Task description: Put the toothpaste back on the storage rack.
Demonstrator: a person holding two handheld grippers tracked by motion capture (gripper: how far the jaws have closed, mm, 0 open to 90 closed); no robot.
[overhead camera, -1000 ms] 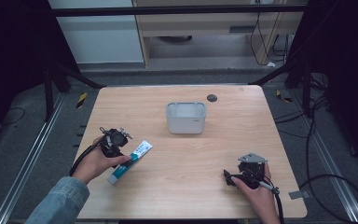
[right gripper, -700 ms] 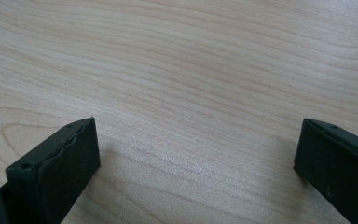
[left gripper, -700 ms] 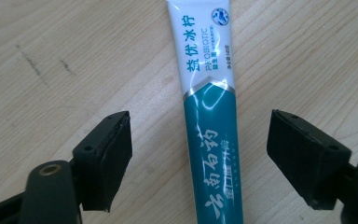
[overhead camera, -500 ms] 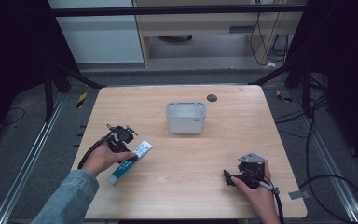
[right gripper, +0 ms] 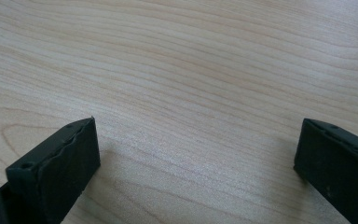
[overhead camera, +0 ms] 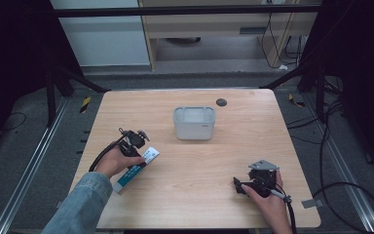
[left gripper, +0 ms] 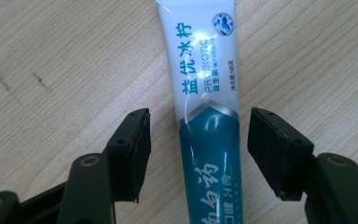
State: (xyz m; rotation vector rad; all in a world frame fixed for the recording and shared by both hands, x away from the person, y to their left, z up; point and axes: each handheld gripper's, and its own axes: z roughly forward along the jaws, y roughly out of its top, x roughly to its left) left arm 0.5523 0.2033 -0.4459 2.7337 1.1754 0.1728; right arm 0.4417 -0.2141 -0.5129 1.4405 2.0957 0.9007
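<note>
The left gripper (overhead camera: 137, 140) had closed in on the toothpaste tube (overhead camera: 135, 168) at the near-left part of the wooden table (overhead camera: 272, 126), having stood a little further left of it 1 second earlier and edged steadily toward it since. In the left gripper view, the toothpaste tube (left gripper: 208, 116) lay flat on the wood between the 2 black jaws, which stood spread on either side of it with a gap showing at each pad, so nothing was clamped. The white end with its blue lettering pointed away from the camera and the teal half ran back under the gripper (left gripper: 198, 149).

The tube itself appeared not to have moved over that second; it lay at the same slant, near and left of the translucent container (overhead camera: 194, 123) that sat at the middle of the table, well apart from it. A small dark disc (overhead camera: 221, 102) rested on the far side beyond the container.

The right gripper (overhead camera: 253, 181) sat where it had been, at the near-right part of the table in the person's right hand. Its own view showed the right gripper (right gripper: 196, 154) with its jaws wide apart over bare wood grain, holding nothing.

The change suggested the approach was all but done: the left tool straddled the tube and looked ready to close on it, probably as the 1st step toward carrying it to the container.
</note>
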